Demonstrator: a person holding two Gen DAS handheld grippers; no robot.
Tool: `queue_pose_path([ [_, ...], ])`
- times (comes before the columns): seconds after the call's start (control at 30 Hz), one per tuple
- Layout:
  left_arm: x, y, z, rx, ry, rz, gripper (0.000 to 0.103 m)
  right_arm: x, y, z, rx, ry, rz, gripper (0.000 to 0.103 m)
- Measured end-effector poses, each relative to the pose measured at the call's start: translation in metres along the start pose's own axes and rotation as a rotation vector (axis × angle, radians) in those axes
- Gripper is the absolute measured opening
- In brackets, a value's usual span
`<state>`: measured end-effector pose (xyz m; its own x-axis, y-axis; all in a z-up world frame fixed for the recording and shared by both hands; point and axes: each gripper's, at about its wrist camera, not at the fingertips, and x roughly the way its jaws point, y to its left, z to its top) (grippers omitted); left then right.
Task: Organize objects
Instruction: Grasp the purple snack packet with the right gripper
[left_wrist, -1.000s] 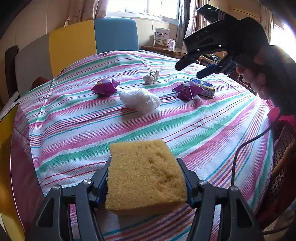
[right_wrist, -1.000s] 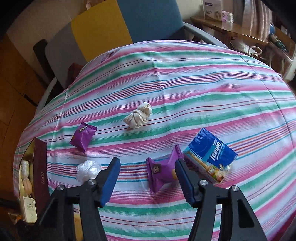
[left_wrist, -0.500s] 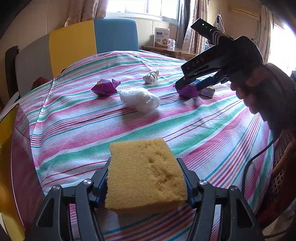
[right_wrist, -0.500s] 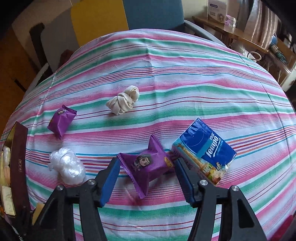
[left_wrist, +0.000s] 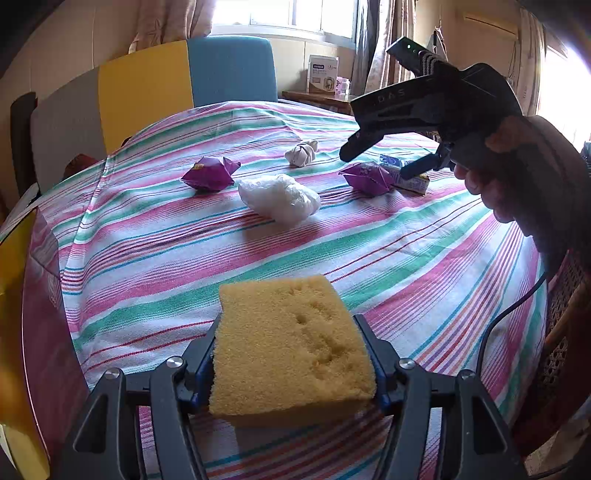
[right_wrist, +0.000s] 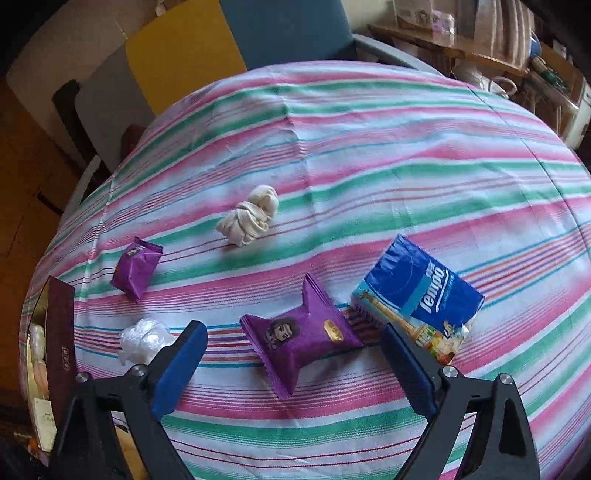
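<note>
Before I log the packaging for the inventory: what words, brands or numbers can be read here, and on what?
"Tempo": blue tissue pack.
Gold label on the nearer purple snack packet: too small to read.
Embossed letters on the right gripper: unclear.
Print on the white box by the window: blurred.

Snack packet (right_wrist: 301, 338) on the tablecloth (right_wrist: 369, 155), tissue pack (right_wrist: 419, 299) just right, knotted cloth (right_wrist: 251, 218) behind.

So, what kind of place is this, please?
Probably a home dining room: a round table under a striped tablecloth, chairs around it, a curtained window, and a cluttered side table.
</note>
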<state>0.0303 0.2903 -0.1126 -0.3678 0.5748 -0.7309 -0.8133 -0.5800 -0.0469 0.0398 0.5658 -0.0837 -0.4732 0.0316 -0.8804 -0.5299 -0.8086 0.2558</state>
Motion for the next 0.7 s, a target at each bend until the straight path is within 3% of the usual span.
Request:
queue_pose_path([
  [0.07, 0.0, 0.0, 0.0, 0.0, 0.0, 0.0, 0.065, -0.005, -0.004, -0.002, 0.044, 0.014, 0.064, 0.083],
  [0.13, 0.0, 0.0, 0.0, 0.0, 0.0, 0.0, 0.065, -0.017, -0.008, -0.006, 0.082, -0.012, 0.1, 0.081],
  [0.17, 0.0, 0.0, 0.0, -0.001, 0.0, -0.002, 0.065, -0.022, -0.011, -0.008, 0.1, -0.017, 0.116, 0.076],
  [0.27, 0.0, -0.001, 0.0, 0.0, 0.0, -0.002, 0.065, -0.011, -0.015, -0.012, 0.161, 0.075, 0.222, 0.065],
  [0.37, 0.0, 0.0, 0.0, -0.001, 0.0, -0.005, 0.065, 0.0, -0.012, -0.01, 0.154, 0.085, 0.144, 0.064],
  [0.5, 0.0, 0.0, 0.0, 0.0, 0.0, -0.005, 0.066, 0.009, -0.016, 0.0, 0.215, 0.05, 0.134, 0.064],
  [0.53, 0.0, 0.0, 0.0, -0.001, 0.0, -0.006, 0.066, 0.013, -0.016, 0.002, 0.214, 0.05, 0.124, 0.061],
  [0.6, 0.0, 0.0, 0.0, -0.002, 0.0, -0.007, 0.066, 0.017, -0.011, 0.003, 0.181, 0.037, 0.074, 0.042],
  [0.7, 0.0, 0.0, -0.001, -0.001, 0.0, -0.006, 0.066, 0.017, 0.002, 0.002, 0.085, 0.041, 0.02, 0.034],
])
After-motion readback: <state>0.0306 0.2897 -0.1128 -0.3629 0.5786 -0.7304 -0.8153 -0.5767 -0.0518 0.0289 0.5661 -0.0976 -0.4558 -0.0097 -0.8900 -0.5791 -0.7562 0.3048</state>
